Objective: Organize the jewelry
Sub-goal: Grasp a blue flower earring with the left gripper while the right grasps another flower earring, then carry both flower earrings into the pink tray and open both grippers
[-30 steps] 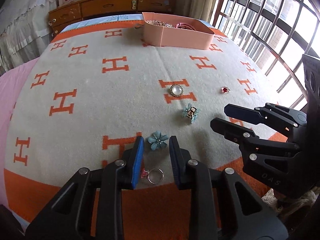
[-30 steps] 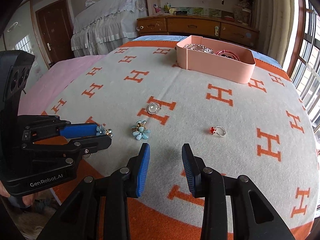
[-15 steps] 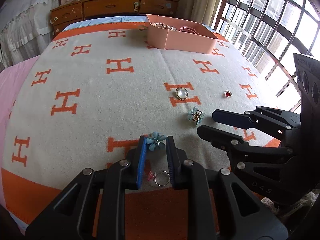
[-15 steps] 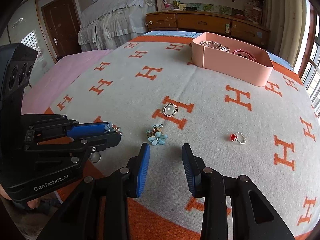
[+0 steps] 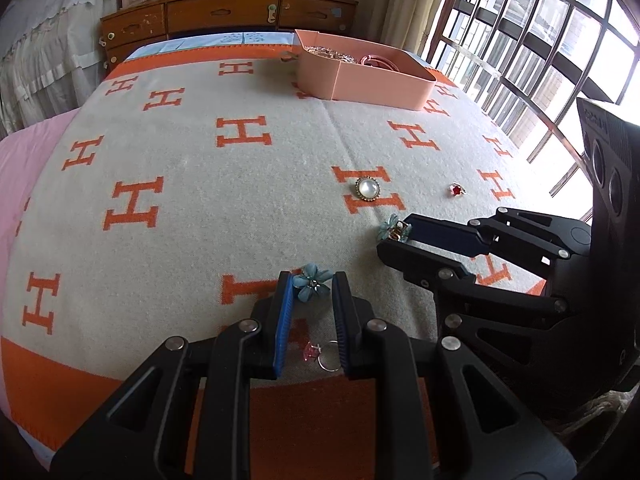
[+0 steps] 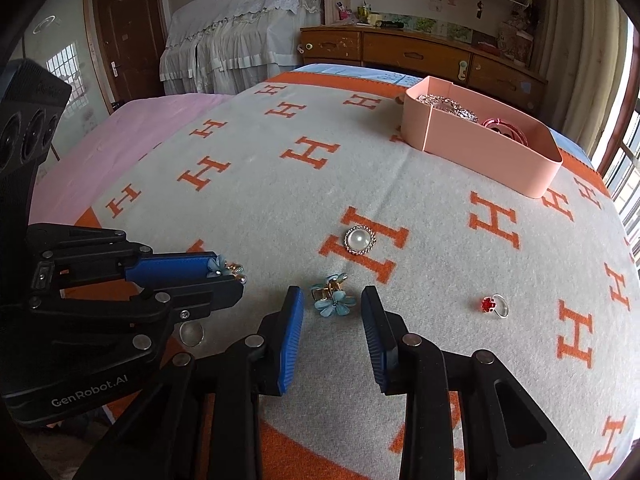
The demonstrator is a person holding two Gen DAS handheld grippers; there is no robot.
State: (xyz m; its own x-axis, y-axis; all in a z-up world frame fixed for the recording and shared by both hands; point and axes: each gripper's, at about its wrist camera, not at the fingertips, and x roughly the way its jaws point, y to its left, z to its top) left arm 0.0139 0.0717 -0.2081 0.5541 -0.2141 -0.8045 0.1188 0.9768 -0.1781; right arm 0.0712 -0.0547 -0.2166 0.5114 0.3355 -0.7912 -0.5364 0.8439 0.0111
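A blue flower hair clip sits pinched between the blue pads of my left gripper, which is shut on it just above the blanket. The right wrist view shows that gripper from the side, with the flower at its tip. A second blue flower clip with a gold clasp lies on the blanket between the fingers of my right gripper. Its jaws are closing, and a gap still shows on both sides of the clip. A pearl brooch and a red-stone ring lie further out.
A pink-stone ring lies under my left gripper. The pink organiser box, with jewelry in it, stands at the far side of the orange-and-grey H-pattern blanket. A wooden dresser stands behind the bed and barred windows run along the right.
My left gripper's jaws narrowed onto the blue flower clip. My right gripper slid over to the second flower clip, which now lies between its fingers, and its jaws have narrowed a little.
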